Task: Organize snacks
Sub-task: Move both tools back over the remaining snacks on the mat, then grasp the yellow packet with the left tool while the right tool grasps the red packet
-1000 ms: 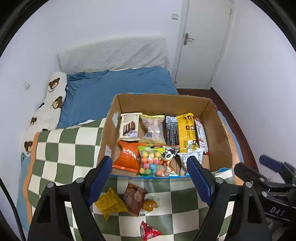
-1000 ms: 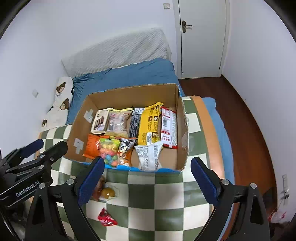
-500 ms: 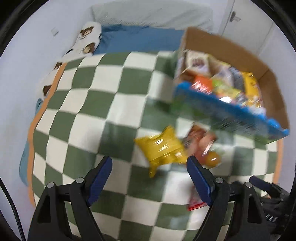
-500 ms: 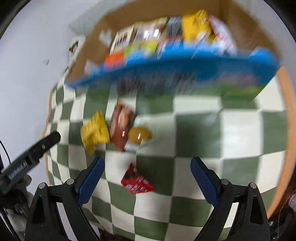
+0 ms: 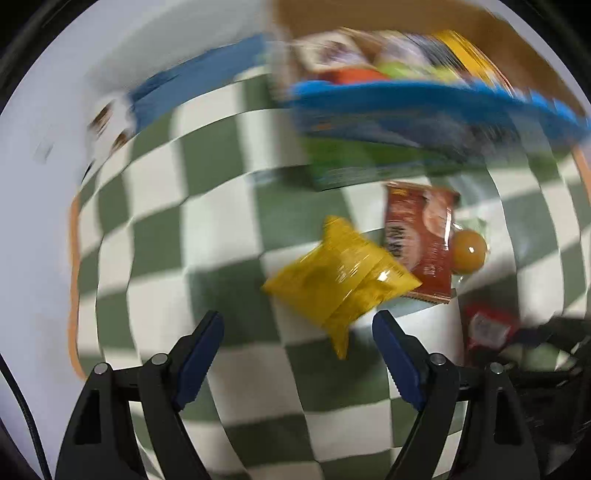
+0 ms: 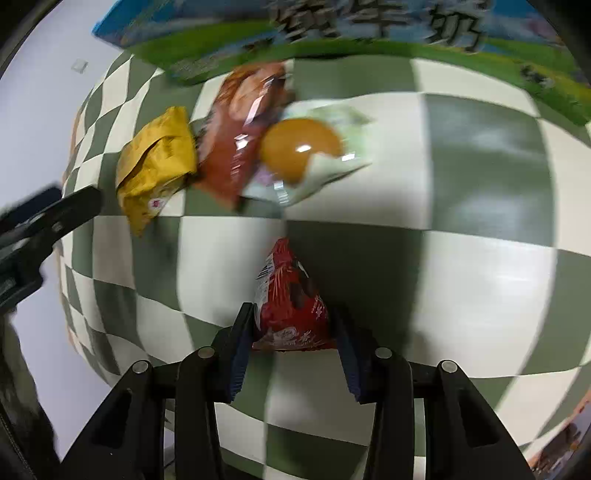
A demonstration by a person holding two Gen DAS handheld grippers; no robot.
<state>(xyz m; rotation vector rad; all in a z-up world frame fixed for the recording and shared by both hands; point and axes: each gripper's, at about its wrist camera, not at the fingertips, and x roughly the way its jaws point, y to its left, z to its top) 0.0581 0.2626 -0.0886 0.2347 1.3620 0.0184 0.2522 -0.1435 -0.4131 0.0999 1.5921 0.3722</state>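
A yellow snack packet (image 5: 340, 280) lies on the green-and-white checkered blanket (image 5: 221, 229), just ahead of my open left gripper (image 5: 297, 339). Beside it lie a red-brown packet (image 5: 421, 236) and a wrapped orange egg (image 5: 469, 249). My right gripper (image 6: 293, 332) has its jaws closed in around a small red packet (image 6: 291, 306) on the blanket. The right wrist view also shows the yellow packet (image 6: 159, 162), red-brown packet (image 6: 240, 136) and egg (image 6: 301, 149). The red packet (image 5: 487, 328) shows at right in the left wrist view. The cardboard box (image 5: 406, 107) of snacks stands behind.
The box's blue-and-green printed front wall (image 6: 332, 33) stands close behind the loose snacks. A white wall (image 5: 37, 221) runs along the blanket's left edge. The left gripper's arm (image 6: 40, 225) shows at the left of the right wrist view.
Both grippers dropped from looking over the box to close above the blanket. The left neared the yellow packet. The right jaws narrowed around the red packet.
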